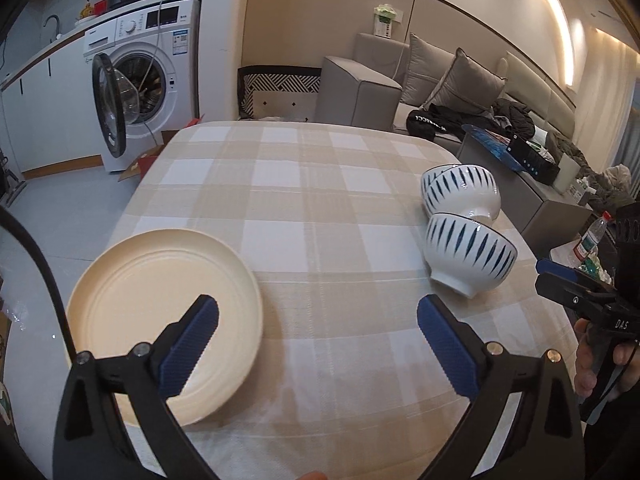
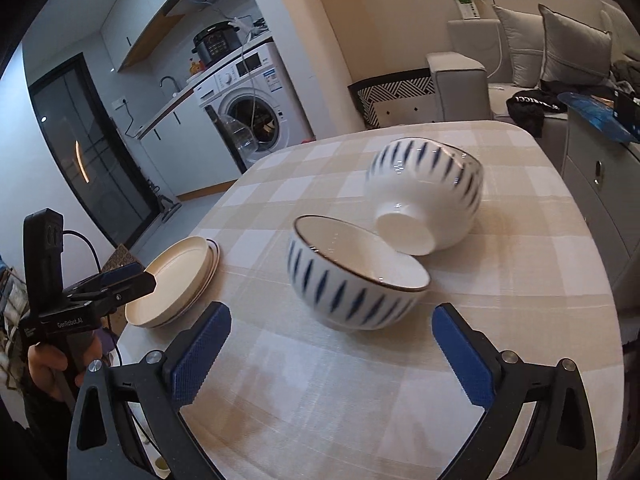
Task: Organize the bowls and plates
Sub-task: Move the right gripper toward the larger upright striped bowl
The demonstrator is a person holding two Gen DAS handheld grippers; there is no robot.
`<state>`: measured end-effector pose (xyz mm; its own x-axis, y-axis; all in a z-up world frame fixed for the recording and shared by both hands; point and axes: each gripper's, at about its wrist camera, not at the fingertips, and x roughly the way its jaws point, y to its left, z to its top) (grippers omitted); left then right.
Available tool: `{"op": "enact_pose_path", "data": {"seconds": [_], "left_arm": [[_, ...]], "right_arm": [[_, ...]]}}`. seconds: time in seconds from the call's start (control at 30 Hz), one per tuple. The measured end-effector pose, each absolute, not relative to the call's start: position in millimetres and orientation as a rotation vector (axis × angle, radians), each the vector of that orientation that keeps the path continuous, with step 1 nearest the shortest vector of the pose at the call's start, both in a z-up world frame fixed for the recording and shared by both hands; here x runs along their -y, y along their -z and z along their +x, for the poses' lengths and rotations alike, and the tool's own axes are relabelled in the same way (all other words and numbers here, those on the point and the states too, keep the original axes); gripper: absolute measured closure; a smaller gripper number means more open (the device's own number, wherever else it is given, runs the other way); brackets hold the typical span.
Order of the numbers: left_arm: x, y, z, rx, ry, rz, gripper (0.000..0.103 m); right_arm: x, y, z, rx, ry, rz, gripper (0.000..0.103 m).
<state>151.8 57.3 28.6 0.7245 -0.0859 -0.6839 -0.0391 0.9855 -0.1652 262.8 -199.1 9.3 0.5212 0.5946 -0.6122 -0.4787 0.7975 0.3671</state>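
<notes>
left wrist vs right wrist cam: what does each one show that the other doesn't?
Left wrist only: a water bottle past the table's right edge, and the right gripper seen from the side.

Right wrist only: the near bowl's white inside, the far bowls' foot, a dark glass door, and that the plates are a stack.

Both: checked tablecloth, washing machine, sofa, open empty jaws.

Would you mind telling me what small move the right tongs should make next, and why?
Probably ease the open right tongs forward onto the near bowl. It sits upright directly ahead, while the far bowls lie tipped, leaning on it, so it seems the easiest to grip.
</notes>
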Motion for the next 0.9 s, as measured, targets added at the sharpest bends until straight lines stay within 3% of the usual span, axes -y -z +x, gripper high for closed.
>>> {"op": "enact_pose_path", "data": {"seconds": [0.37, 0.9], "left_arm": [[11.0, -36.5, 217.4, -0.787, 0.104, -0.193, 0.003], [30.1, -25.9, 259.5, -0.831, 0.132, -0.144, 0.002]], "right_arm": [[246.8, -4.4, 296.8, -0.798, -0.577, 0.222, 0.001], [233.2, 23.3, 337.4, -0.919, -0.556, 0.21, 0.001]]}}
